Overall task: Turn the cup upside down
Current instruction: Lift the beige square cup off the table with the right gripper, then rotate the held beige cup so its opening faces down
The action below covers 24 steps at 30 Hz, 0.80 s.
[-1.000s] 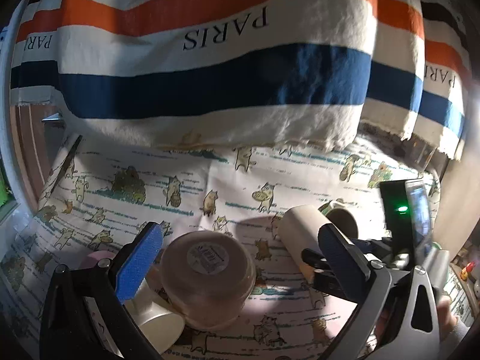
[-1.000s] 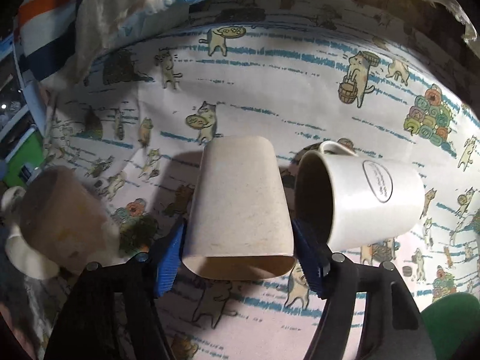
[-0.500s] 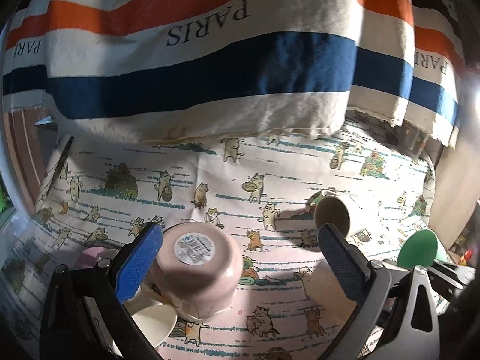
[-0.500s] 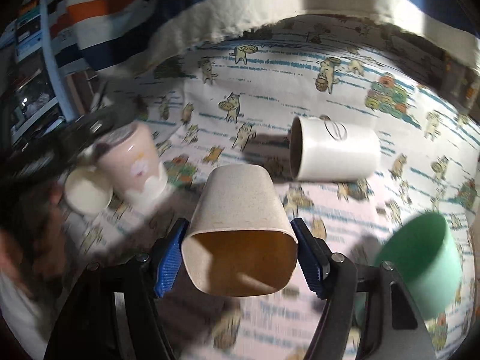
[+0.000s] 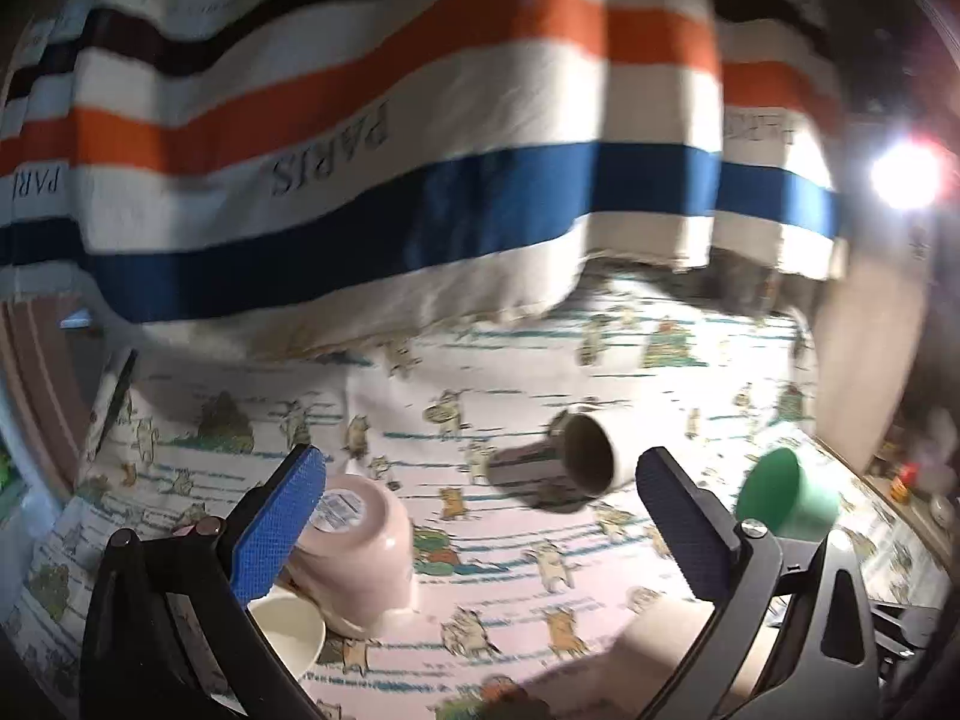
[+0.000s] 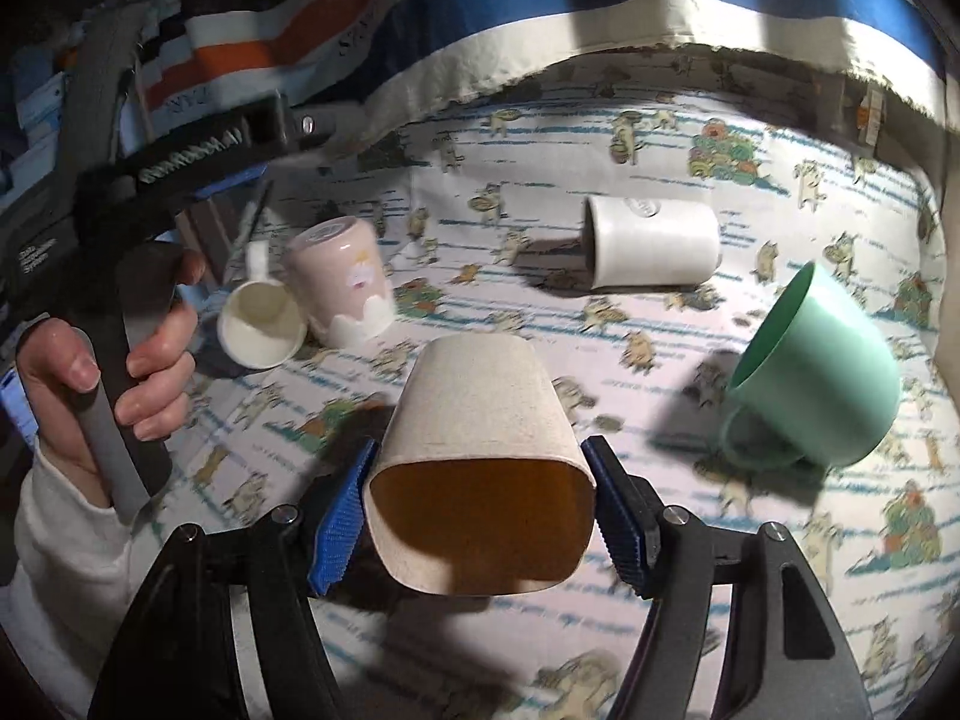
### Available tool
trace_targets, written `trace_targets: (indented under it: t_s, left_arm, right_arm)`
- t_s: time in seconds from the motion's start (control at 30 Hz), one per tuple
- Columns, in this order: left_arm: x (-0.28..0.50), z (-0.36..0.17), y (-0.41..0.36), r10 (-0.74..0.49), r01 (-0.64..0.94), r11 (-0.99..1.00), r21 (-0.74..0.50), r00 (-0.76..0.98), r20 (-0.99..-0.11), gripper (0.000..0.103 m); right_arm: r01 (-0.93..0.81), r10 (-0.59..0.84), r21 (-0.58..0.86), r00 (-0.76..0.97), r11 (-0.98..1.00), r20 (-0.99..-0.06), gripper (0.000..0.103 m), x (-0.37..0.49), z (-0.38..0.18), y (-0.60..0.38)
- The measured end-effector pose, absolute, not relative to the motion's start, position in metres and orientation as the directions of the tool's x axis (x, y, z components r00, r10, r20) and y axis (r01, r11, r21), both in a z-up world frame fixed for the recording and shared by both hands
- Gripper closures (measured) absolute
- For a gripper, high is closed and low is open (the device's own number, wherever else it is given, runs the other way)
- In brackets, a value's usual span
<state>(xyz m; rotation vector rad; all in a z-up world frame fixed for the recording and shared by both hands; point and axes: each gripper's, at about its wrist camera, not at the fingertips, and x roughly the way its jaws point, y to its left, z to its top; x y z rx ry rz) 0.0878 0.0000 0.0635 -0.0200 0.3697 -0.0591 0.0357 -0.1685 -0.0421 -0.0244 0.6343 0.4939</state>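
My right gripper (image 6: 480, 516) is shut on a beige tumbler (image 6: 480, 420), held above the cat-print cloth with its open mouth toward the camera. The tumbler shows blurred at the bottom right of the left wrist view (image 5: 660, 642). My left gripper (image 5: 480, 516) is open and empty, above the cloth. A pink cup (image 5: 360, 546) stands upside down beside its left finger; it also shows in the right wrist view (image 6: 342, 282).
A cream cup (image 6: 258, 324) lies on its side against the pink cup. A white mug (image 6: 654, 243) and a green mug (image 6: 816, 372) lie on their sides. A striped "PARIS" towel (image 5: 360, 180) hangs over the far edge.
My right gripper has lifted and drawn the beige tumbler back, away from the white mug. My left gripper has pulled up and back from the pink cup.
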Motion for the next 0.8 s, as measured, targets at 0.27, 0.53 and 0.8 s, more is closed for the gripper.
trace_targets:
  t_s: [0.27,0.53,0.8]
  left_arm:
    - [0.019,0.056,-0.015,-0.033,0.060,0.995,0.078,0.953,-0.300,0.000]
    - [-0.010,0.028,-0.010,-0.031,0.044,0.998,0.041,0.957,-0.290,0.000]
    - [-0.004,0.003,-0.021,-0.031,0.060,0.997,0.049,0.888,-0.460,0.000]
  right_arm:
    - [-0.459,0.448,0.146,0.664,0.876,-0.598,0.030,0.019,-0.060,-0.162]
    - [-0.415,0.431,0.151,0.746,0.897,-0.507,0.024,0.006,-0.036,-0.187]
    - [-0.322,0.354,0.152,0.798,0.935,-0.487,0.039,0.010,-0.026,-0.215]
